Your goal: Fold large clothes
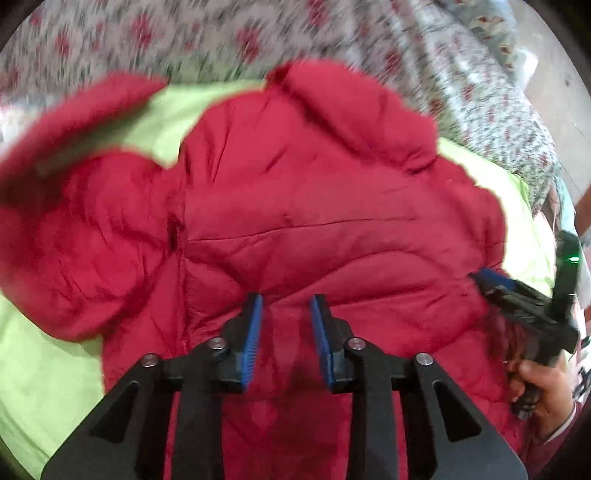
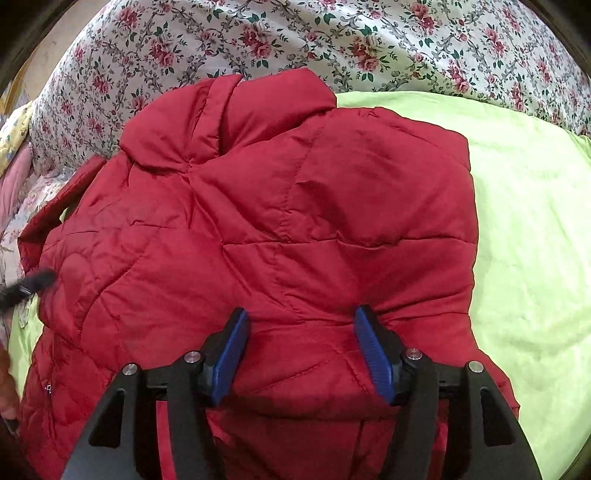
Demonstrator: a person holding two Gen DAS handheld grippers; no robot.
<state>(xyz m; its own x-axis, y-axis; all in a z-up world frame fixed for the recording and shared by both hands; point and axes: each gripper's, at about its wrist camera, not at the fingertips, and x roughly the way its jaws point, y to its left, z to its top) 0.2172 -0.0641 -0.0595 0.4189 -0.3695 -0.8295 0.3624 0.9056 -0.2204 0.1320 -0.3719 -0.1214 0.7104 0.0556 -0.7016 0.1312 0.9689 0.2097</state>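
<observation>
A red quilted jacket (image 1: 295, 203) lies spread on a lime-green sheet (image 1: 44, 369), one sleeve flopped out to the left. My left gripper (image 1: 286, 299) hovers over its lower middle, the blue pads a small gap apart with only jacket surface showing between them. In the right wrist view the jacket (image 2: 258, 221) lies with its collar (image 2: 229, 110) at the far end. My right gripper (image 2: 301, 314) stands open wide over the hem area, nothing pinched. The right gripper (image 1: 487, 278) also shows at the jacket's right edge, and the left gripper (image 2: 33, 282) shows as a blur at its left edge.
The green sheet (image 2: 535, 221) lies bare to the right of the jacket. Floral bedding (image 2: 332, 33) runs along the far side of the bed and curves round behind the jacket (image 1: 184, 33). A hand (image 1: 543, 384) holds the right gripper's handle.
</observation>
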